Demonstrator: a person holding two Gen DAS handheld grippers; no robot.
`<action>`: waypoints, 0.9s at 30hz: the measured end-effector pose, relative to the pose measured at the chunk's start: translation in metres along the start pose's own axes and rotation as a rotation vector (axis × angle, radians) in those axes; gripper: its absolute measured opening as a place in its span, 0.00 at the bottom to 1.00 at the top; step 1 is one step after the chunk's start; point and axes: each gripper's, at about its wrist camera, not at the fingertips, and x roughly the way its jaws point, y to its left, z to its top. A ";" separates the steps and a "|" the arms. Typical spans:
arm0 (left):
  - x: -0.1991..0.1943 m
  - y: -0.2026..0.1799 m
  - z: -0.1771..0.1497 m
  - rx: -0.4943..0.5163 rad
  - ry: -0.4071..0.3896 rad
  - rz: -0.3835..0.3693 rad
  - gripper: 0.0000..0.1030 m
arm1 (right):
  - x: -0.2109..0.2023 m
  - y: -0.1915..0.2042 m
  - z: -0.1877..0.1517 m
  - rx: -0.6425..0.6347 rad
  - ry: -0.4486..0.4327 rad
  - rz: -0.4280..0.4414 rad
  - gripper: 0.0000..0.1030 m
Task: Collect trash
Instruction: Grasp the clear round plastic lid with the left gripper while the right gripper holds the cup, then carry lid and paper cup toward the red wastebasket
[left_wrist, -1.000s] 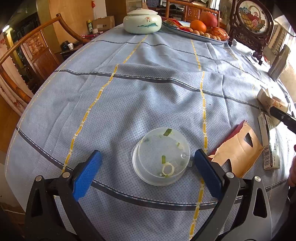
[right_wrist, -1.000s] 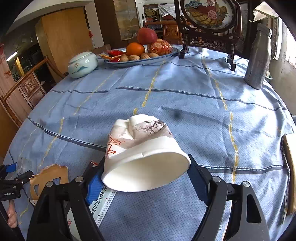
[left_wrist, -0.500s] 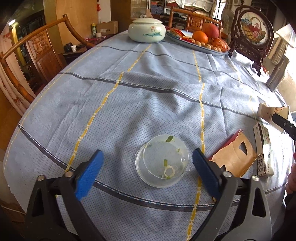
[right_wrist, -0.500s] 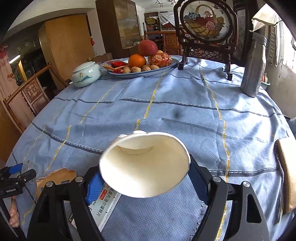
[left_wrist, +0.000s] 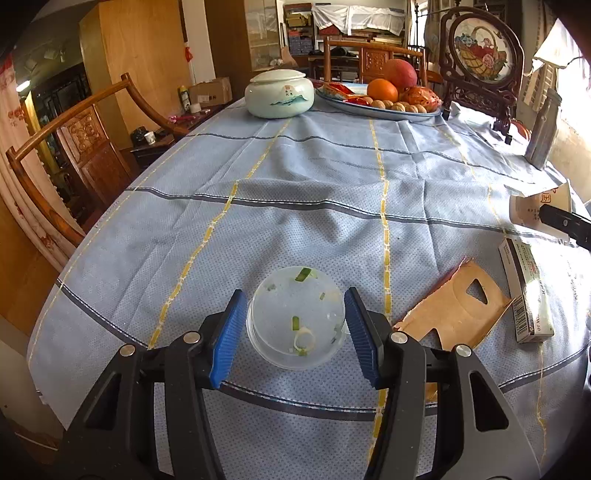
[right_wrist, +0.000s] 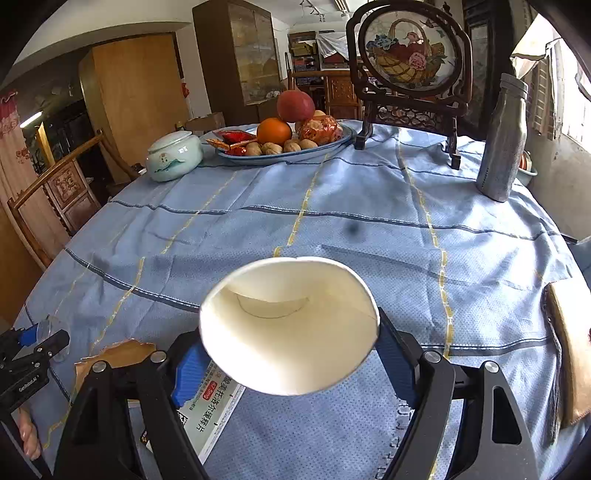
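Your left gripper (left_wrist: 295, 332) is closing around the clear plastic lid (left_wrist: 296, 318), which lies flat near the surface's (left_wrist: 314, 177) near edge; whether the blue pads yet touch its rim cannot be told. Your right gripper (right_wrist: 291, 354) is clamped on the crushed paper cup (right_wrist: 290, 325), held clear of the surface. A torn brown card (left_wrist: 456, 308) and a small carton (left_wrist: 526, 291) lie just right of the lid.

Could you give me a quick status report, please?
Left gripper closing around clear lid. Right gripper holds paper cup. Nothing in the way.
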 end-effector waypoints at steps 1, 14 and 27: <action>0.000 0.000 0.000 -0.002 -0.001 -0.002 0.53 | 0.000 -0.001 0.000 0.003 0.000 0.001 0.78; -0.013 0.024 -0.001 -0.143 -0.011 -0.095 0.53 | -0.020 -0.006 0.002 0.028 -0.063 0.012 0.77; -0.075 0.048 -0.001 -0.173 -0.108 -0.017 0.53 | -0.051 0.000 0.002 0.022 -0.159 0.057 0.77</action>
